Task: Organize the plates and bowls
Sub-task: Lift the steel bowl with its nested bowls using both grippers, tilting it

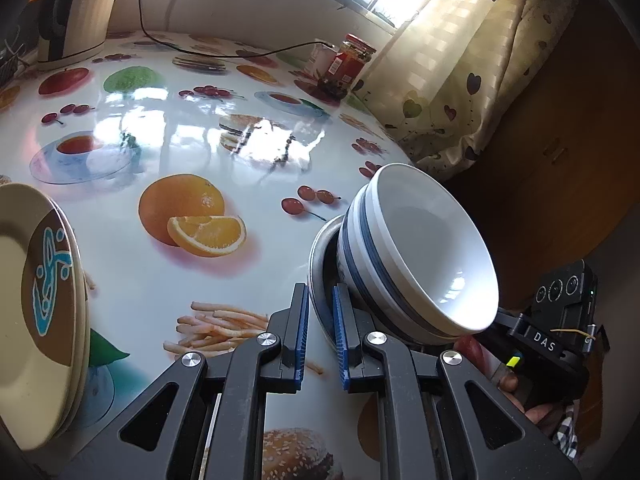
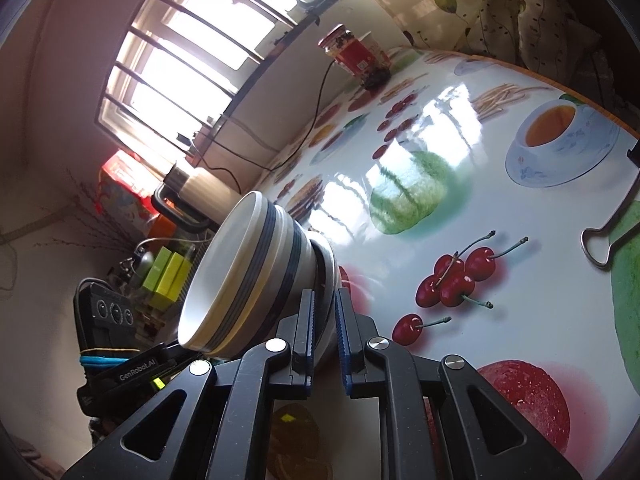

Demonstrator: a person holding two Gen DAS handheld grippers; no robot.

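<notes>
We hold a small stack between both grippers. The left gripper pinches the rim of a shallow grey plate, blue pads pressed on either side of it; the right gripper pinches the same plate's opposite rim. A striped bowl sits in the plate, and the whole stack appears tilted — from the left wrist view its mouth leans toward the right hand's device.

Progress, as a judgement: partway. The bowl is already nested on its plate, and at the left edge of the left wrist view a pile of cream plates is gathered. The bowl-and-plate stack seems lifted off the tabletop, though contact below is hidden, so setting it down in its place is what is left. No other loose dishes show.

Materials: the bowl is glazed ceramic, white inside, ringed outside with dark blue and pale bands, flaring from a narrow foot. The cream plates look matte, the top one bearing a brown patch with a turquoise scribble. The tabletop wears a glossy printed oilcloth — fruit, fries, teacups — throwing strong window glare. A red-lidded jar stands far back.
</notes>
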